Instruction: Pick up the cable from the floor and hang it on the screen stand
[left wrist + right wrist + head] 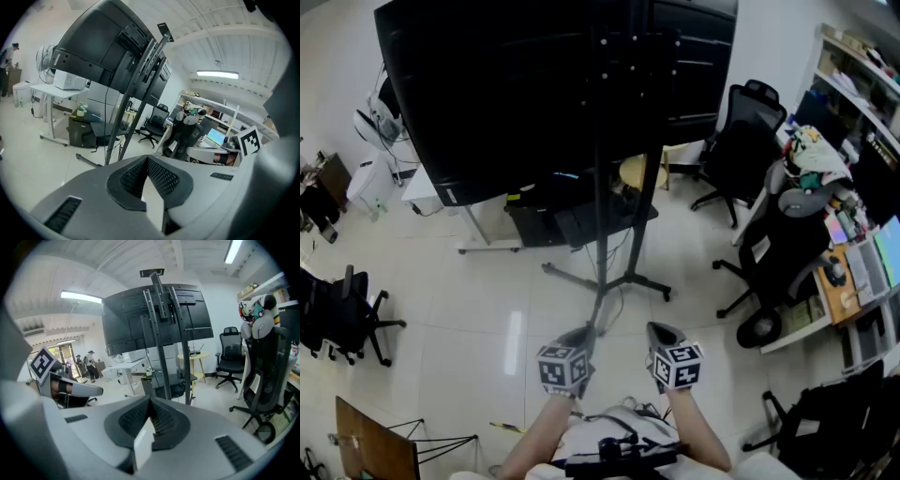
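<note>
Facing the screen stand [601,267], left tool [581,334] and right tool [660,330] — both pinched together, empty.

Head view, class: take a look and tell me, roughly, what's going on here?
A person stands on the tiled floor behind a tall screen stand, with a gripper in each hand. The left gripper and right gripper are both shut, with nothing between their jaws, and point toward the stand's base. Neither holds a cable.
</note>
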`<action>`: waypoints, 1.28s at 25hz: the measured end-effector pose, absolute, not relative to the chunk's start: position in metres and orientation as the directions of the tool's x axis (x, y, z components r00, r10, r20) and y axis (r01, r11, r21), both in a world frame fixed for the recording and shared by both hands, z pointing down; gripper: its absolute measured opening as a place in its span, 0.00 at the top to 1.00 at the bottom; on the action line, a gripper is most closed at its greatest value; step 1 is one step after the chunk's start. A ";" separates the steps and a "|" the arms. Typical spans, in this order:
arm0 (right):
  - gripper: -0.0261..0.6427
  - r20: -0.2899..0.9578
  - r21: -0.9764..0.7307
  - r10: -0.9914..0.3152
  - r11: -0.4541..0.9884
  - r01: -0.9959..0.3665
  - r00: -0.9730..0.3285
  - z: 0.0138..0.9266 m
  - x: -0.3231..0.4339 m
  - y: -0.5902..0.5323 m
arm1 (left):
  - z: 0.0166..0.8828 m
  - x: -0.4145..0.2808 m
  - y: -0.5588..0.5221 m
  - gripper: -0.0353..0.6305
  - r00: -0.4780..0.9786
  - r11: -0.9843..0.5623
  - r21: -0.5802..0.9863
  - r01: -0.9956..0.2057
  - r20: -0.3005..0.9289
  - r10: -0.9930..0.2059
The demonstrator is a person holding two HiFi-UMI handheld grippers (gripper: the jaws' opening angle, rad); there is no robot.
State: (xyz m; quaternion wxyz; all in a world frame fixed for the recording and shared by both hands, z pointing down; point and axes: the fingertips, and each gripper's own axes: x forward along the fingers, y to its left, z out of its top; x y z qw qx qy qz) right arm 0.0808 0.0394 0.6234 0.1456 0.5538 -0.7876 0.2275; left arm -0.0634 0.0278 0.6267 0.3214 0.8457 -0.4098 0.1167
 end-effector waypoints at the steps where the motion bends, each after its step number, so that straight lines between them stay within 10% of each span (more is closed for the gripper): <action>1: 0.95 0.482 -0.198 -0.804 0.287 -0.937 -0.348 0.625 0.083 0.039 | 0.627 -0.061 0.028 0.94 0.635 -0.457 0.446 -0.770 0.462 -0.619; 32: 0.94 0.474 -0.279 -0.752 0.365 -0.888 -0.458 0.646 0.136 -0.116 | 0.717 -0.044 -0.177 0.91 0.444 -0.307 0.323 -0.895 0.573 -0.689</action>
